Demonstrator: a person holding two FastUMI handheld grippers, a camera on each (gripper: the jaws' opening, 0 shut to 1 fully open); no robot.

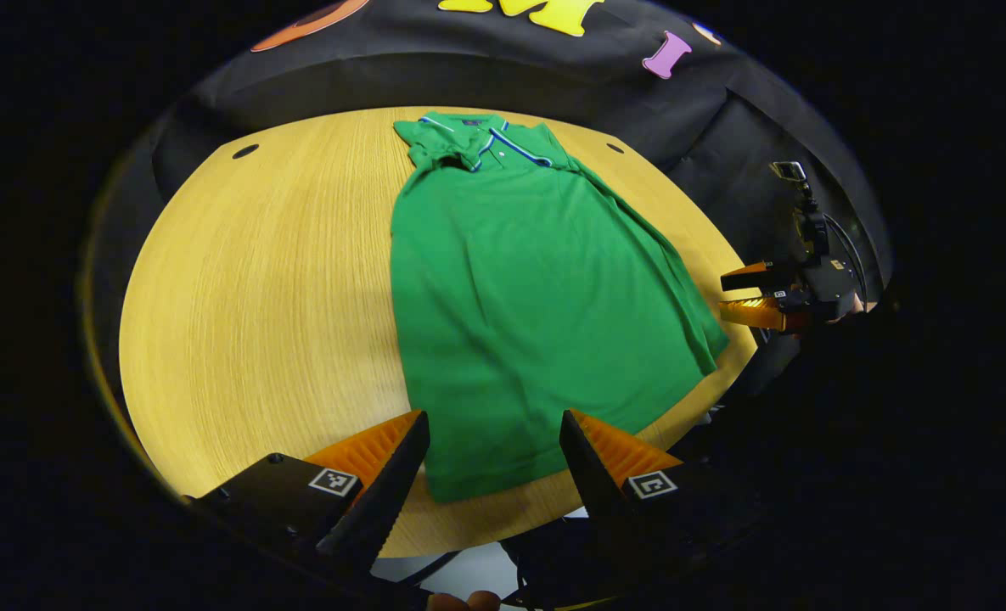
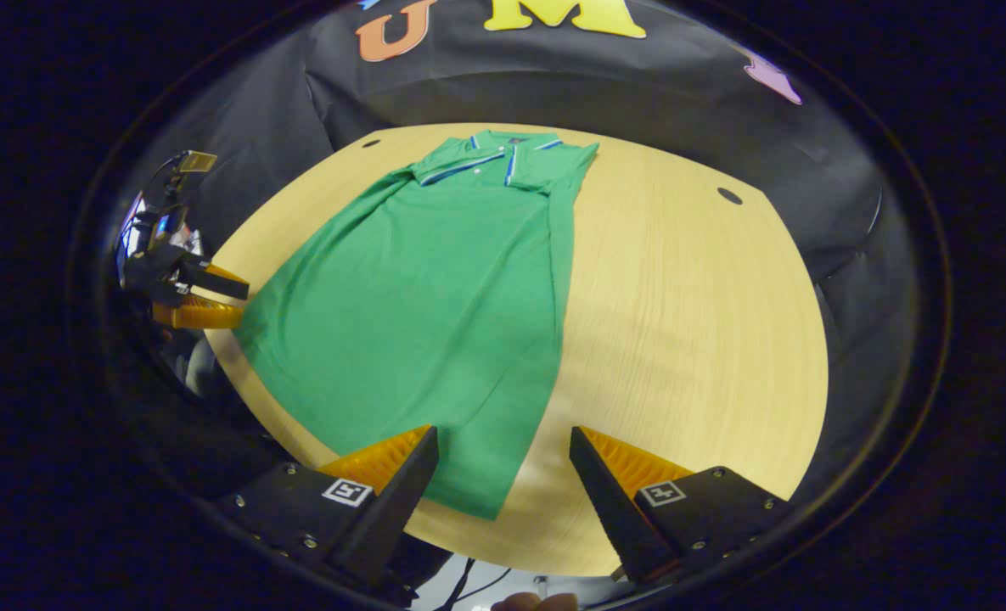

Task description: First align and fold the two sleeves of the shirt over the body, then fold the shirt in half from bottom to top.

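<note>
Folding step: sleeves look already laid over the body, so my read is the bottom-to-top half fold is the step in hand, not yet begun.
Shirt: green polo shirt [image 1: 519,288] lies flat on the wooden bench [image 1: 256,288], collar [image 1: 490,140] at the far end near the booth wall, hem [image 1: 503,475] at the near edge.
Shirt shape: long narrow rectangle, side edges folded inward; the sleeves themselves are too tucked in to pick out.
Left gripper: left gripper [image 1: 494,441] hovers above the near hem, over its left corner, jaws wide apart, nothing between them, no contact with cloth.
Left gripper seen from right gripper view: left gripper [image 2: 214,301] sits off the bench's left edge beside the shirt's side, a hand behind it, jaws parted.
Right gripper: right gripper [image 2: 503,458] hovers over the hem's right corner [image 2: 477,505], jaws wide, empty, clear of the fabric.
Right gripper seen from left gripper view: right gripper [image 1: 744,297] sits just off the bench's right edge near the shirt's side, jaws parted.
Pose: both pointed forward along the shirt toward the collar, held level, roughly mirrored.
Next move, judged: lower each gripper to its own hem corner, pinch both layers, lift and carry the hem up to the collar evenly.
Risk: uneven pinch could pull the folded sides open.
</note>
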